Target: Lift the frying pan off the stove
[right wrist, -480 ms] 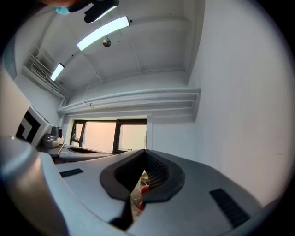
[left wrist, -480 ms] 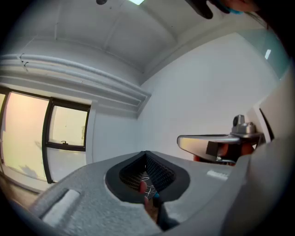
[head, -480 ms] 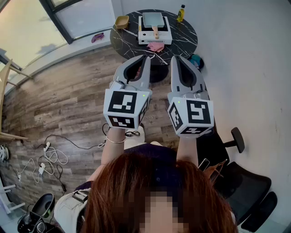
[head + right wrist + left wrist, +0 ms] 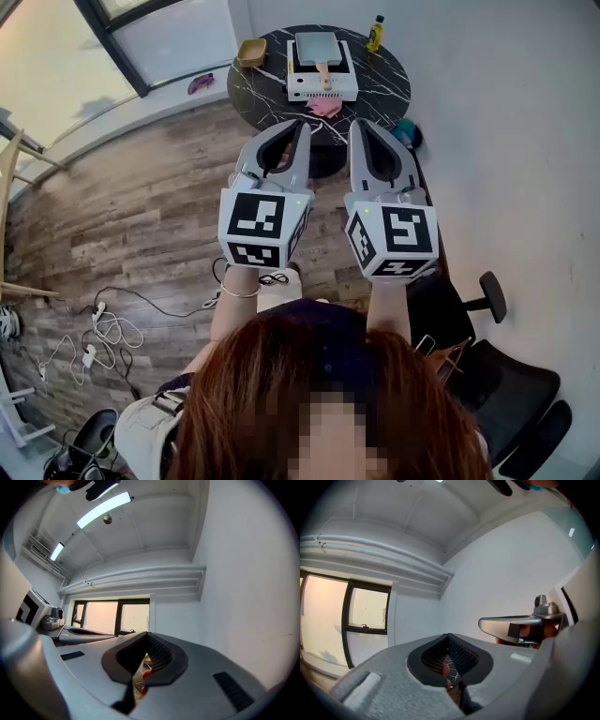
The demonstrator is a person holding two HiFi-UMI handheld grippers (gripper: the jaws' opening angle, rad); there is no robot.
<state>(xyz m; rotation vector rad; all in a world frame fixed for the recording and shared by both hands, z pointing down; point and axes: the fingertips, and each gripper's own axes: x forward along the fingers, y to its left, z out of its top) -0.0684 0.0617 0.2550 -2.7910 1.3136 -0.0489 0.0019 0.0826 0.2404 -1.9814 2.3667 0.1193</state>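
A grey square frying pan with a wooden handle sits on a white tabletop stove. The stove stands on a round black marble table at the top of the head view. My left gripper and right gripper are held side by side, well short of the table, with their tips towards it. Both are shut with nothing between the jaws. In the left gripper view the left gripper shows closed jaws against a white wall. The right gripper in its own view is closed too.
On the table are a yellow bottle, a tan bowl and a pink cloth. A teal object lies under the table's edge. Cables trail over the wooden floor at left. A black office chair stands at lower right.
Both grippers and the table have shifted only slightly in the head view. The jaws stay shut.
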